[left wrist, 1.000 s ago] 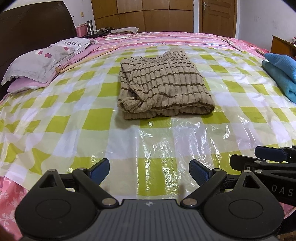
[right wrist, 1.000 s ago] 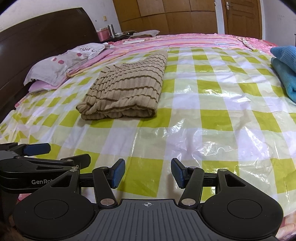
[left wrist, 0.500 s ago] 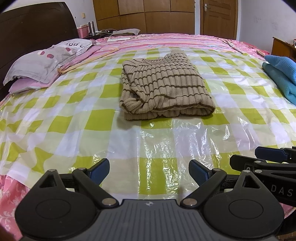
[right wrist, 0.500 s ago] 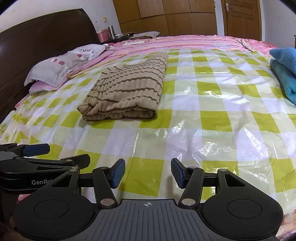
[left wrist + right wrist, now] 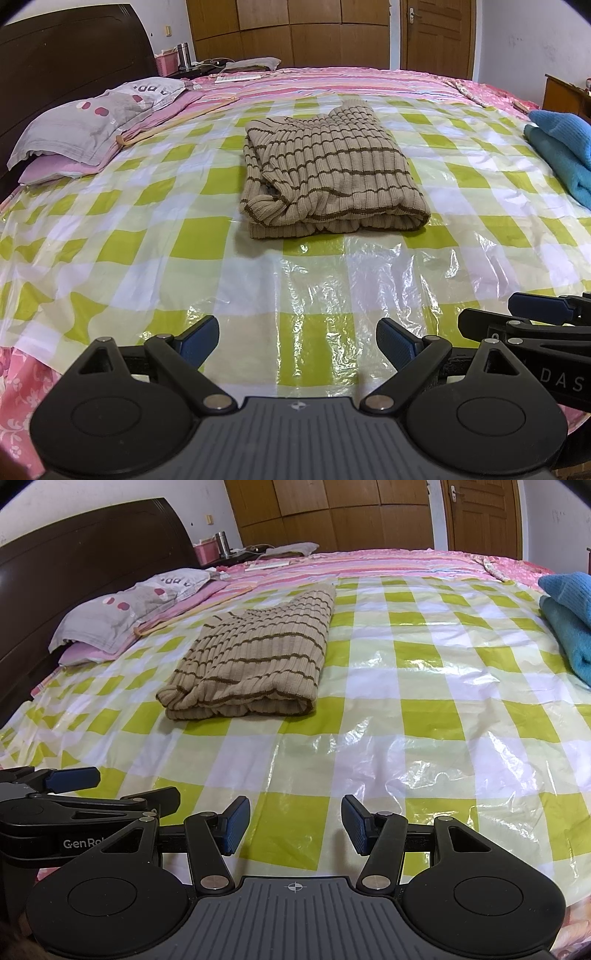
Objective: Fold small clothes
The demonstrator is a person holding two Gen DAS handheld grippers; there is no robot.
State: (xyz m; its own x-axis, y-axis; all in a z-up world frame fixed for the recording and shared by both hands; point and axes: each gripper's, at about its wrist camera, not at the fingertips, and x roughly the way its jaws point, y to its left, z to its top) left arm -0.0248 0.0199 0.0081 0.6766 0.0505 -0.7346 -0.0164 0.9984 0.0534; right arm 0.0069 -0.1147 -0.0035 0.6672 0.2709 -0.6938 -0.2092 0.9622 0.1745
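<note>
A beige knit sweater with brown stripes (image 5: 328, 173) (image 5: 255, 657) lies folded into a neat rectangle in the middle of the bed, on a green-and-white checked plastic sheet (image 5: 184, 243) (image 5: 424, 716). My left gripper (image 5: 297, 341) hovers over the sheet's near edge, well short of the sweater, open with nothing between its blue pads. My right gripper (image 5: 295, 825) hangs beside it, also open and empty. Each gripper shows at the other view's edge.
Folded blue clothes (image 5: 561, 147) (image 5: 569, 624) are stacked at the right edge of the bed. A grey pillow (image 5: 96, 118) lies at the left by the dark headboard (image 5: 85, 583). A thin wooden stick (image 5: 173, 122) rests beside the pillow. Pink bedding (image 5: 18, 387) borders the sheet.
Both views have tilted slightly, so the sweater sits a little lower in the frames. The grippers stay open and empty, and nothing on the bed has moved.
</note>
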